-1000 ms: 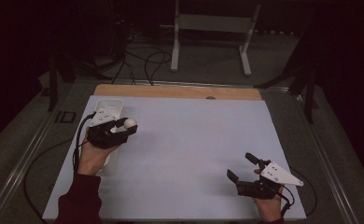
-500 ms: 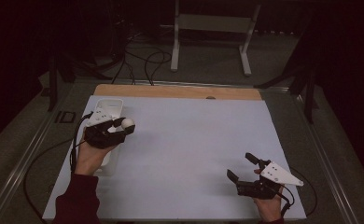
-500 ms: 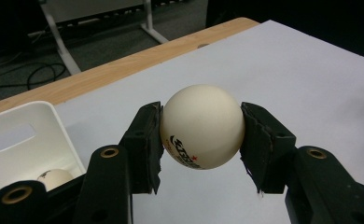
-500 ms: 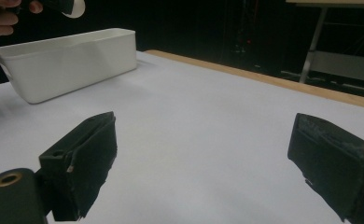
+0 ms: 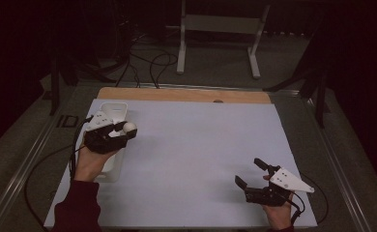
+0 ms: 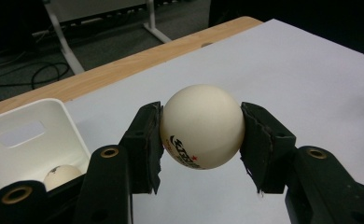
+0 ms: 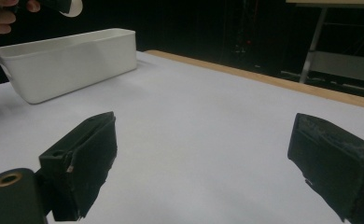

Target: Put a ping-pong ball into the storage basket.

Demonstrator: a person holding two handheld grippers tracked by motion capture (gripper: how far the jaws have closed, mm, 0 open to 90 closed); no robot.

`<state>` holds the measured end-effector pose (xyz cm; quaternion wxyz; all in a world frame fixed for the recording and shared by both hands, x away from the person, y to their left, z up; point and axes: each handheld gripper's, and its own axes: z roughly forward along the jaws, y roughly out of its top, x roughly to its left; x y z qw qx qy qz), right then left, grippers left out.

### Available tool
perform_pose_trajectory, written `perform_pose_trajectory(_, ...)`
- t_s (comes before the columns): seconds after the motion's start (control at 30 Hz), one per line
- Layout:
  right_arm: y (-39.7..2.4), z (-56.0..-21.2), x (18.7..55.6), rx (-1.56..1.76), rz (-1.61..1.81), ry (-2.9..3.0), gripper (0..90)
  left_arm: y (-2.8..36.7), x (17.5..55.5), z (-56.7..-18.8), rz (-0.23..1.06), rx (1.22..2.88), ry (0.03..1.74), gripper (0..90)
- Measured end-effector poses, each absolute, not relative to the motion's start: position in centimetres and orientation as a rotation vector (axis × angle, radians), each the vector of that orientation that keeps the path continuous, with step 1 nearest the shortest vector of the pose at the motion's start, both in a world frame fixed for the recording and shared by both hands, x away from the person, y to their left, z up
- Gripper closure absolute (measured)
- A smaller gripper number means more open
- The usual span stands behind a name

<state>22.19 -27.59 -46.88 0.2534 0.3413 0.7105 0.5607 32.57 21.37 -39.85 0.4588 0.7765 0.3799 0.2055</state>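
White bin [image 6: 40, 140] with ball [image 6: 61, 175] inside

High view is looking forward and down from above the person's side, taking in the whole white-covered table [image 5: 201, 159]. Left gripper view is sitting very close, looking along its fingers [image 6: 145, 140] toward the table's far wooden edge. Right gripper view is looking low across the tabletop. All three are sharing the white rectangular plastic bin [image 7: 68, 60].

room: dark | floor [image 5: 283, 63]: grey | metal stand [image 5: 220, 29] | loose cables [image 5: 148, 60]
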Motion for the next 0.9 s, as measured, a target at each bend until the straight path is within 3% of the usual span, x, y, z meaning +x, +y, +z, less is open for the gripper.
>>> perform_pose_trajectory(0.9,-27.5,-46.9,22.2,0.929,1.527,1.931,7.4,22.8,32.4,-39.7,0.525,1.912,0.962,51.3)
